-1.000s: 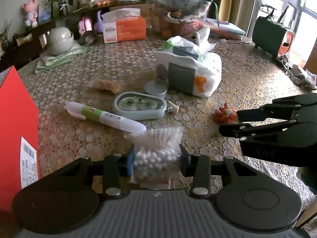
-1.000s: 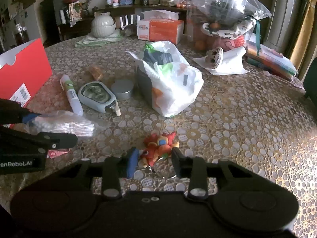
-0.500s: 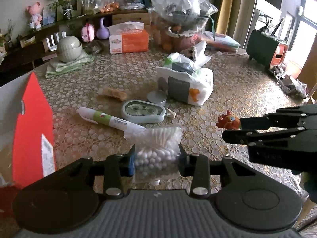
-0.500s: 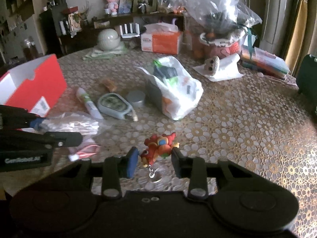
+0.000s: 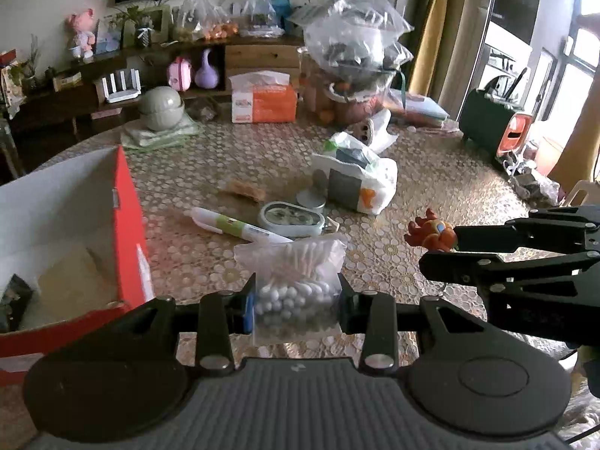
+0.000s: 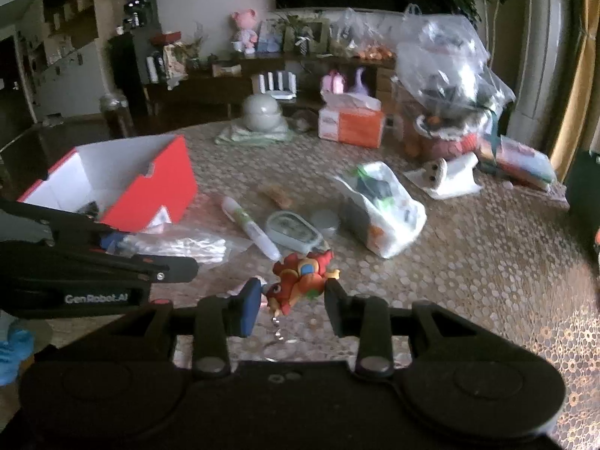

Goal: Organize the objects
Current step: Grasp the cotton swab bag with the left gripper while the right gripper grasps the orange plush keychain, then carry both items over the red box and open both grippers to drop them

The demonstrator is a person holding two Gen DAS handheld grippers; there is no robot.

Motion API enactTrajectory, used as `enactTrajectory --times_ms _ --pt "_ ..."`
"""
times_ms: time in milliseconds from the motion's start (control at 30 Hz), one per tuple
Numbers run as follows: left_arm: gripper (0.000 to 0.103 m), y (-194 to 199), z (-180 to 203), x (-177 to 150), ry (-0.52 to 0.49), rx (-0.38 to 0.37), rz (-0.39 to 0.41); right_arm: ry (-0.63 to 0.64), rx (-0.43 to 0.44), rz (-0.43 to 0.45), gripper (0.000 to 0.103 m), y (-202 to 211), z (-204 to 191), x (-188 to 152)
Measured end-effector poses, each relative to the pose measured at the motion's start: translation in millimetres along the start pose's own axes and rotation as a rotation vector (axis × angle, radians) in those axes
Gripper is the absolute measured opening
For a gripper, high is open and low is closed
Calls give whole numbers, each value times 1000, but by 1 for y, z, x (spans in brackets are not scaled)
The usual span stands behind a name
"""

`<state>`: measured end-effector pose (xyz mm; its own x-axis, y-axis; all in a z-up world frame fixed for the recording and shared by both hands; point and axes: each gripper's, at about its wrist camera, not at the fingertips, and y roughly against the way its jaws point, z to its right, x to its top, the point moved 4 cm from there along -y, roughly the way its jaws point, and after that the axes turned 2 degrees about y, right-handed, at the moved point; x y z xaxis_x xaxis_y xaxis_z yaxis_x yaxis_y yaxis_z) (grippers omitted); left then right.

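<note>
My left gripper [image 5: 294, 296] is shut on a clear bag of cotton swabs [image 5: 292, 277], held above the table. My right gripper [image 6: 292, 296] is shut on a small red and orange toy figure [image 6: 300, 275] with a metal key ring hanging under it. The same toy [image 5: 431, 234] shows at the right gripper's tip in the left wrist view. The bag of cotton swabs [image 6: 180, 245] shows in the right wrist view, at the left. An open red box [image 5: 75, 232] with a white inside stands at the left, also the red box [image 6: 120, 183] in the right wrist view.
On the patterned table lie a white and green pen [image 5: 240, 225], a grey oval case [image 5: 292, 219], a round tin [image 5: 311, 198], a brown snack [image 5: 243, 189] and a white plastic bag [image 5: 356, 180]. A tissue box [image 5: 262, 101], a grey pot [image 5: 161, 108] and bagged goods stand at the back.
Both grippers have risen with their loads and drawn back from the table. The red box's open inside has come into view at the left.
</note>
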<state>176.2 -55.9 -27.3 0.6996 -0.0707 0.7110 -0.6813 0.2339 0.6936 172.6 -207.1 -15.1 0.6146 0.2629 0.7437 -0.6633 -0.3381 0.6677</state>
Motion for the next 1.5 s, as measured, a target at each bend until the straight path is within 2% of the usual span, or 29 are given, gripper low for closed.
enactTrajectory --times_ms 133,533,767,1000,1200,1500 --pt "38 19 -11 1 19 0 4 36 13 14 36 12 -21 10" --pt "38 77 -51 15 6 53 97 155 70 61 36 27 -88 48" --pt "38 104 -98 23 15 135 152 223 109 88 36 20 -129 76" --pt "38 121 -159 30 62 232 168 270 153 97 37 -3 -168 102" --pt "38 116 -201 32 57 313 146 299 180 88 37 -30 -200 120" --pt "38 74 -251 22 36 396 56 328 170 8 37 -90 -227 119"
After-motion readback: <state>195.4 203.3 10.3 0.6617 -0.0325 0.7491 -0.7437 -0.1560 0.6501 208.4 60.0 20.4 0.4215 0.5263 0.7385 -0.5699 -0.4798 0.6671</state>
